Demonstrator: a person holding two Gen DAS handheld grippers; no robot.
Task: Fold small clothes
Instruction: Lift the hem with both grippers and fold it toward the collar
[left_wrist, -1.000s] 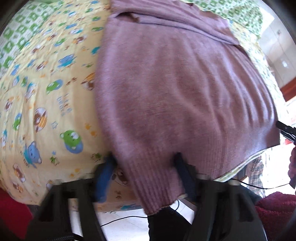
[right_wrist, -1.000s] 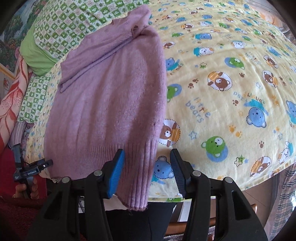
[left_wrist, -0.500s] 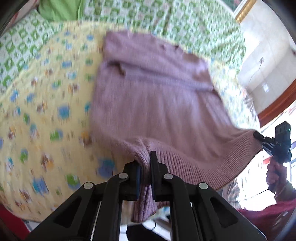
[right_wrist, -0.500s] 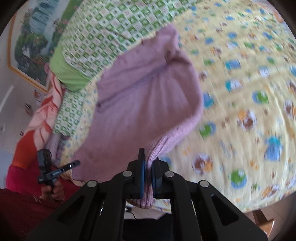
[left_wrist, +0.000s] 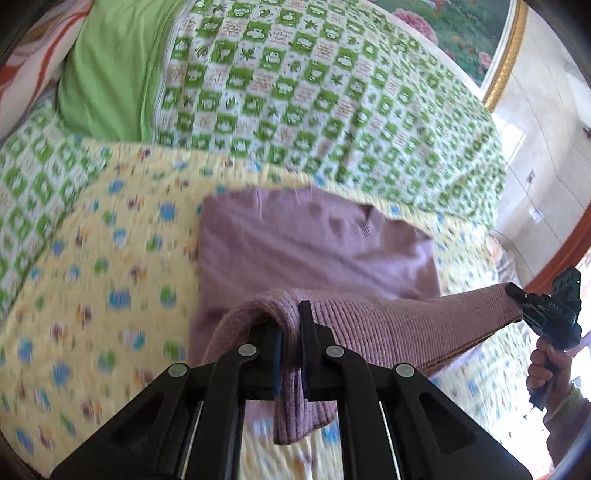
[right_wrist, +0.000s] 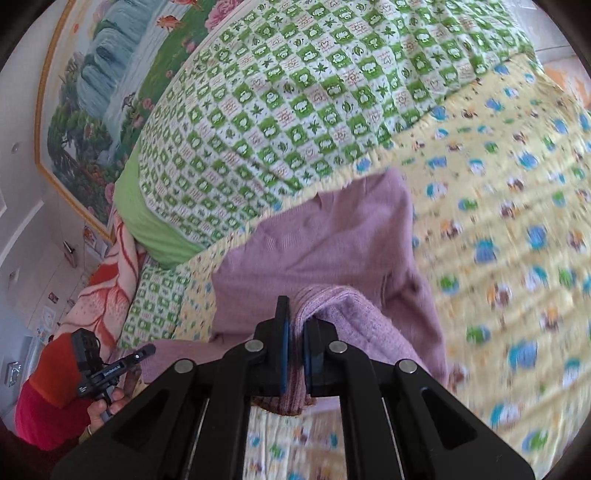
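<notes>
A mauve knit sweater (left_wrist: 314, 243) lies on the bed, its collar end toward the far side. My left gripper (left_wrist: 290, 321) is shut on one corner of the ribbed hem (left_wrist: 406, 325) and holds it above the sweater's body. My right gripper (right_wrist: 297, 314) is shut on the other hem corner of the sweater (right_wrist: 314, 251). The hem stretches raised between both grippers. In the left wrist view the right gripper (left_wrist: 515, 290) pinches the hem's far end, held by a hand (left_wrist: 550, 365). The left gripper (right_wrist: 147, 349) shows at lower left in the right wrist view.
A yellow bedsheet (left_wrist: 92, 277) with cartoon bears covers the bed. A green-and-white checked quilt (left_wrist: 295, 92) and a green pillow (left_wrist: 107, 74) are piled behind the sweater. A framed painting (right_wrist: 96, 92) hangs on the wall, and a red patterned blanket (right_wrist: 99, 295) lies at the bed's side.
Both grippers went from open around the hem corners to shut on them. They have since risen and moved toward the collar end, lifting the hem off the sheet.
</notes>
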